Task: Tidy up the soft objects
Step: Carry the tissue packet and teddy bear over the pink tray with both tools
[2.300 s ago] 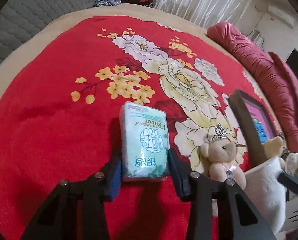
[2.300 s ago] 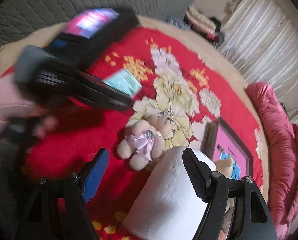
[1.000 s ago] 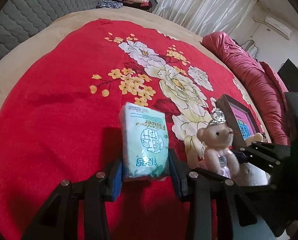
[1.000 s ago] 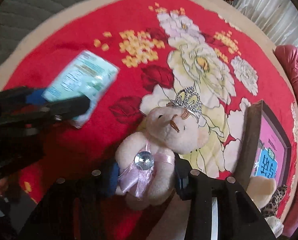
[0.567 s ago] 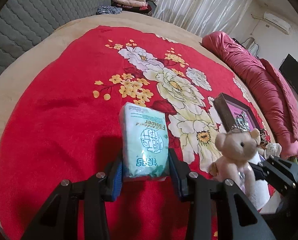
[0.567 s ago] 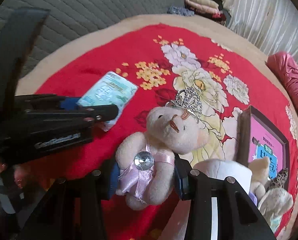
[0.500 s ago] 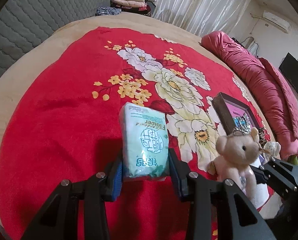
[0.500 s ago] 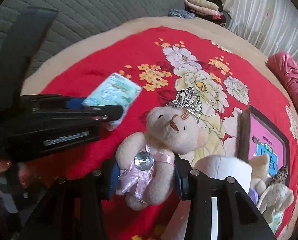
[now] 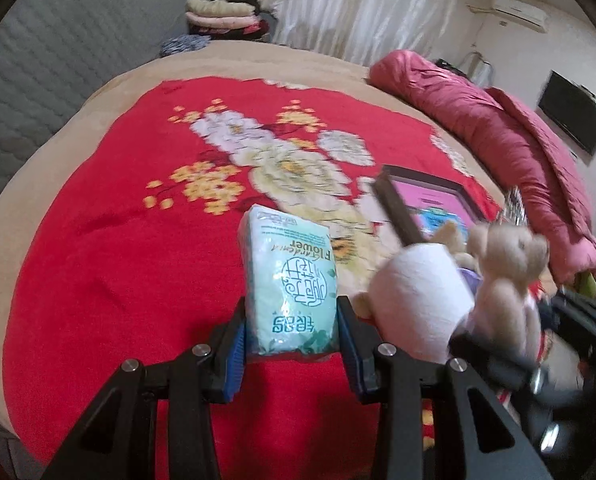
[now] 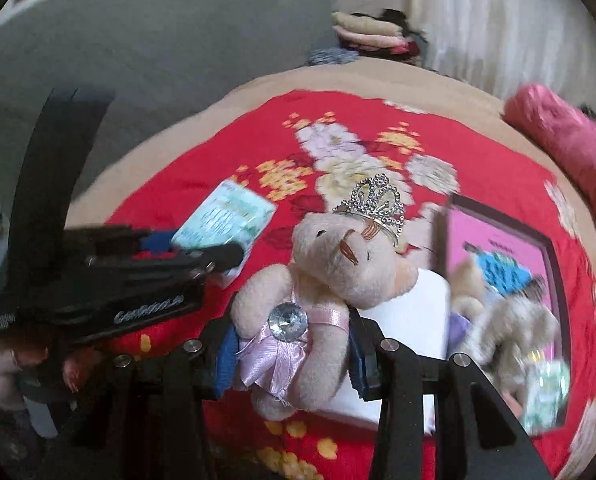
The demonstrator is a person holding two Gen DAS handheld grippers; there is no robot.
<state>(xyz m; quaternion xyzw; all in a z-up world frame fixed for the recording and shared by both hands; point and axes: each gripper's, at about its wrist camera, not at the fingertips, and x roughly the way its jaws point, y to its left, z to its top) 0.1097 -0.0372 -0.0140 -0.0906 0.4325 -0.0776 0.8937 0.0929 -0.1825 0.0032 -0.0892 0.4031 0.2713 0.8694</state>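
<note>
My left gripper is shut on a pale green tissue pack, held upright above the red flowered blanket. In the right wrist view that same pack shows at the left, clamped in the black left gripper. My right gripper is shut on a beige teddy bear with a silver tiara and pink ribbon dress. The bear appears blurred at the right of the left wrist view. Both loads hang clear of the bed.
A white toilet-paper roll stands on the blanket beside a dark box with a pink lining that holds other plush toys. A crimson rolled quilt lies along the far right. Folded clothes sit beyond the bed.
Both grippers have risen and pulled back from the blanket with their loads. The bear has swung to the right of the paper roll in the left wrist view.
</note>
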